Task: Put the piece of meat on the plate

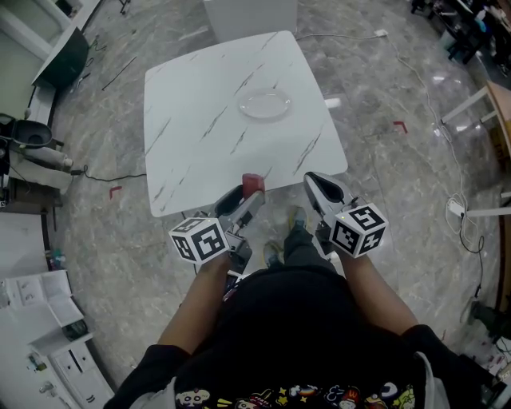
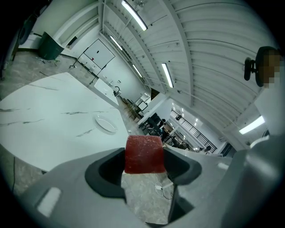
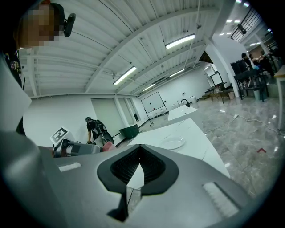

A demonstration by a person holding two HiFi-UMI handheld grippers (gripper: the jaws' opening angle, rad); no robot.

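Observation:
My left gripper (image 1: pixel 251 190) is shut on a red block of meat (image 1: pixel 253 184) and holds it at the near edge of the white marble table (image 1: pixel 200 136). In the left gripper view the meat (image 2: pixel 143 154) is pinched between the two dark jaws. A clear round plate (image 1: pixel 266 104) lies on the far right part of the table, well beyond the meat; it shows as a small disc, the plate (image 2: pixel 106 124) and the plate (image 3: pixel 172 143). My right gripper (image 1: pixel 322 188) hovers by the table's near right corner, shut, with nothing held.
The table stands on a grey stone floor (image 1: pixel 399 184) with cables and red tape marks. A white cabinet (image 1: pixel 251 17) stands behind the table. Shelving and equipment line the left side (image 1: pixel 36 144). The person's legs and feet (image 1: pixel 295 220) are just below the table edge.

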